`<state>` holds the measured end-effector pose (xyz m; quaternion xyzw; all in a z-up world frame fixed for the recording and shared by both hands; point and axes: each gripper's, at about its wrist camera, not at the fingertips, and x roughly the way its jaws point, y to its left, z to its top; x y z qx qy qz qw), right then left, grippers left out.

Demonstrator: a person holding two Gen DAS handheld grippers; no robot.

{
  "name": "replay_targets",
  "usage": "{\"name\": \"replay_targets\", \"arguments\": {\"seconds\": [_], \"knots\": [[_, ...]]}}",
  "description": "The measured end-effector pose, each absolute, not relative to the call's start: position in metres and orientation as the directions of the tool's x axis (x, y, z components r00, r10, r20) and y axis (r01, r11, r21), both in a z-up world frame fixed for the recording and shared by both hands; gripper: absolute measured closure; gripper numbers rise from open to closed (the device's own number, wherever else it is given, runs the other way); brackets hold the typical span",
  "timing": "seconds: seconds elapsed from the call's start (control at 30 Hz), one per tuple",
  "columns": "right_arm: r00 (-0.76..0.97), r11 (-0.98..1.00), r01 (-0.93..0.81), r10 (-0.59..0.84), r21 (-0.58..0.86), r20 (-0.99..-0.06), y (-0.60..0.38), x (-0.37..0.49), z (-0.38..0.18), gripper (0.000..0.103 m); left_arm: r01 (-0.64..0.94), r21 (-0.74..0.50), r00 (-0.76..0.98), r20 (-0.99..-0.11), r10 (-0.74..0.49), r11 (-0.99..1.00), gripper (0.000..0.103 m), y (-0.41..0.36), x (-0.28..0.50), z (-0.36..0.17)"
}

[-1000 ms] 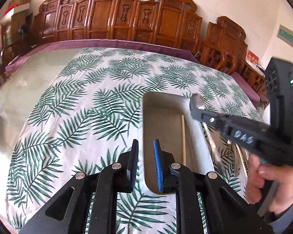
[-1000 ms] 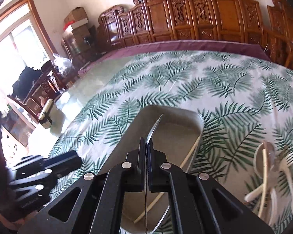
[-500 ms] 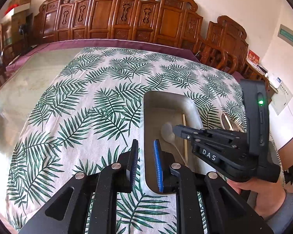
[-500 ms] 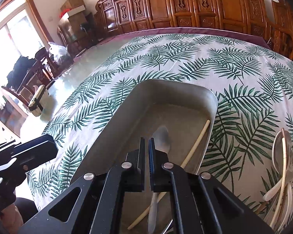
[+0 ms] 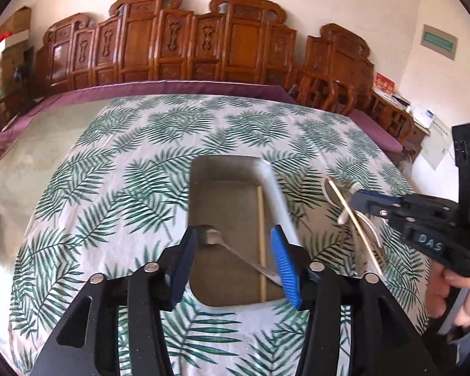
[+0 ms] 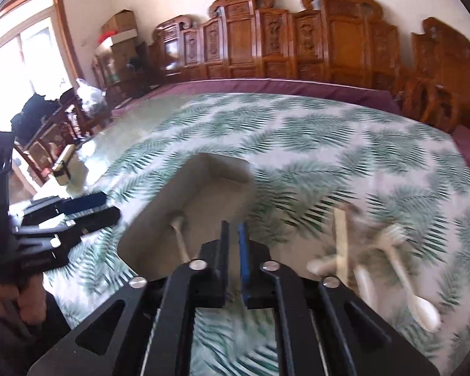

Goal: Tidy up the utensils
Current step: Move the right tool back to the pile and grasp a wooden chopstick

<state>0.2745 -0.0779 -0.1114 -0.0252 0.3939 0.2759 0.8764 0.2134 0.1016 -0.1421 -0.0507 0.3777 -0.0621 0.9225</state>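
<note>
Left wrist: rounded metal tray (image 5: 275,194) holds steel spoon (image 5: 232,247), wooden chopstick (image 5: 261,244).

Matt metal tray (image 5: 275,194), shiny metal spoon (image 5: 213,236), wooden chopstick (image 5: 260,235), leaf-print cloth (image 5: 116,188).

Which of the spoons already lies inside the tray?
The metal spoon in the grey tray, beside a chopstick. The white spoons lie outside, on the tablecloth.

The right hand-held gripper (image 6: 233,238), now empty with a narrow gap between its fingers, is pulling away from the tray (image 5: 268,172) toward frame right; the metal spoon (image 5: 211,236) is lying inside, and the left hand-held gripper (image 5: 235,250) is spreading wide.
</note>
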Motion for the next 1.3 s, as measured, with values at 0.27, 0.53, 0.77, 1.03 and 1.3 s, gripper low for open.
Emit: {"name": "replay_targets", "arguments": {"seconds": [0.27, 0.53, 0.77, 1.03, 1.3], "knots": [[0.574, 0.907, -0.415, 0.327, 0.078, -0.751, -0.144, 0.268, -0.135, 0.082, 0.136, -0.143, 0.702, -0.684, -0.197, 0.98, 0.04, 0.068, 0.208, -0.143], [0.538, 0.912, -0.402, 0.311, 0.086, -0.783, -0.162, 0.276, -0.18, 0.082, 0.148, -0.115, 0.691, -0.698, -0.186, 0.982, 0.04, 0.046, 0.206, -0.157], [0.501, 0.898, -0.421, 0.346, 0.125, -0.793, -0.157, 0.282, -0.197, 0.082, 0.162, -0.101, 0.686, -0.703, -0.186, 0.982, 0.04, 0.03, 0.207, -0.164], [0.467, 0.89, -0.439, 0.34, 0.119, -0.817, -0.155, 0.289, -0.212, 0.084, 0.181, -0.078, 0.689, -0.701, -0.183, 0.98, 0.04, 0.012, 0.202, -0.169], [0.468, 0.876, -0.464, 0.371, 0.135, -0.802, -0.164, 0.287, -0.205, 0.097, 0.2, -0.031, 0.683, -0.712, -0.162, 0.979, 0.04, -0.015, 0.197, -0.176]]}}
